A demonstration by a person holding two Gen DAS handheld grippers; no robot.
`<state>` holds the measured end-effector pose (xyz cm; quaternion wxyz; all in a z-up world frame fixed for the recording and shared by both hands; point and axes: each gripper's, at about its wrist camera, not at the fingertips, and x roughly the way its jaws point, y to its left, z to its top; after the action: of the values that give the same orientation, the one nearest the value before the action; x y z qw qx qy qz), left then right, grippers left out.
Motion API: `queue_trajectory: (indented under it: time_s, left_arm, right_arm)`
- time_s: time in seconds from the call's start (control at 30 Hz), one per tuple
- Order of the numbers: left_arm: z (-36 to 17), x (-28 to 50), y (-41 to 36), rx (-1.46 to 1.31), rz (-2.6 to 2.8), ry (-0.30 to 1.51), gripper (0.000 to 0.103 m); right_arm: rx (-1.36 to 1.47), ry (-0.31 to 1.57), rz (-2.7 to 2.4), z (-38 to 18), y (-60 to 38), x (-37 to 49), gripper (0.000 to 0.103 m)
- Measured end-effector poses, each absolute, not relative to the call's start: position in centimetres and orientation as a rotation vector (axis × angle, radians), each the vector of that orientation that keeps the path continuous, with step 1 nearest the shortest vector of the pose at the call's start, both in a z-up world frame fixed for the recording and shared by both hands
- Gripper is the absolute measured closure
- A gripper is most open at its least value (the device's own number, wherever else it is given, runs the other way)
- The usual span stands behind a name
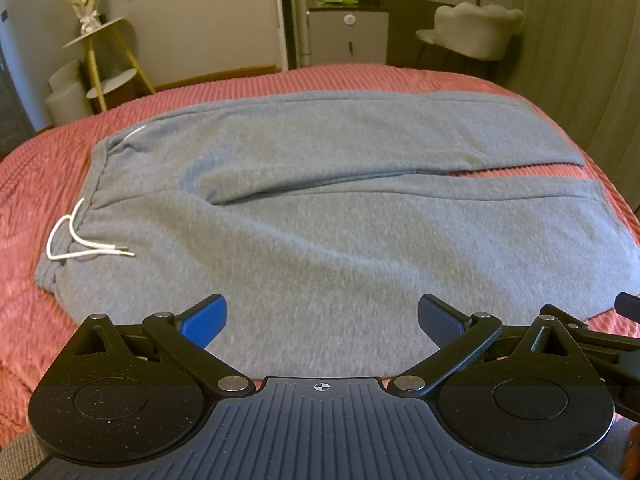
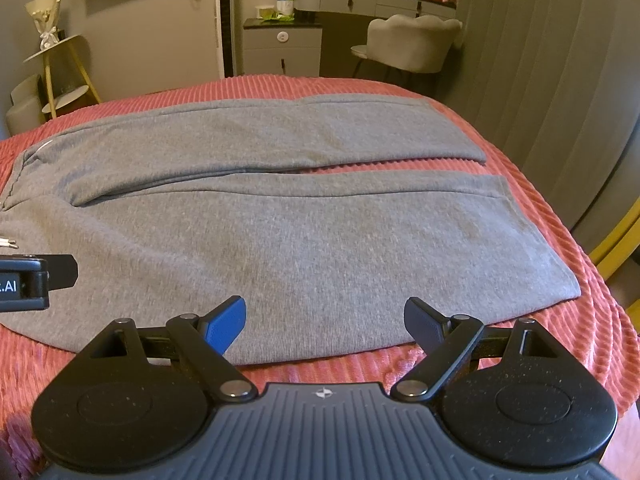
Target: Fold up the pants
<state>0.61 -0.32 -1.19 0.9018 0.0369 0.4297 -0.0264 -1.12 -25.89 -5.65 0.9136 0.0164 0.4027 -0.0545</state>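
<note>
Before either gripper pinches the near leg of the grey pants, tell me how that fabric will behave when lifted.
The grey pants look like thick fleece lying in soft ripples on the red bedspread, so they will probably droop from any pinch point. Both legs lie spread out, so the unheld part likely drags. The white drawstring lies loose and may dangle.

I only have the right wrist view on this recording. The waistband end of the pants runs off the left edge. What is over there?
Observer: The left view shows the whole waistband with a white drawstring looped loosely beside it, its ends lying on the pants.
Operator: Is the left claw holding fabric?
Observer: No, the left claw is open over the near edge, gripping nothing.
Operator: Same for mine?
Observer: Yes, the right claw is open too. The left view also shows the blanket extending past the waistband.
</note>
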Motion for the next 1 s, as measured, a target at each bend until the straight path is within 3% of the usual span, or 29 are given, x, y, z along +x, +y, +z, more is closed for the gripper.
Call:
queue_trajectory:
  time_s: [1.0]
  left_arm:
    - [-2.22, 1.28, -0.61, 0.075, -0.058, 0.910, 0.000]
  right_arm:
    - [0.081, 0.843, -0.087, -6.03, -26.37, -0.83, 0.016]
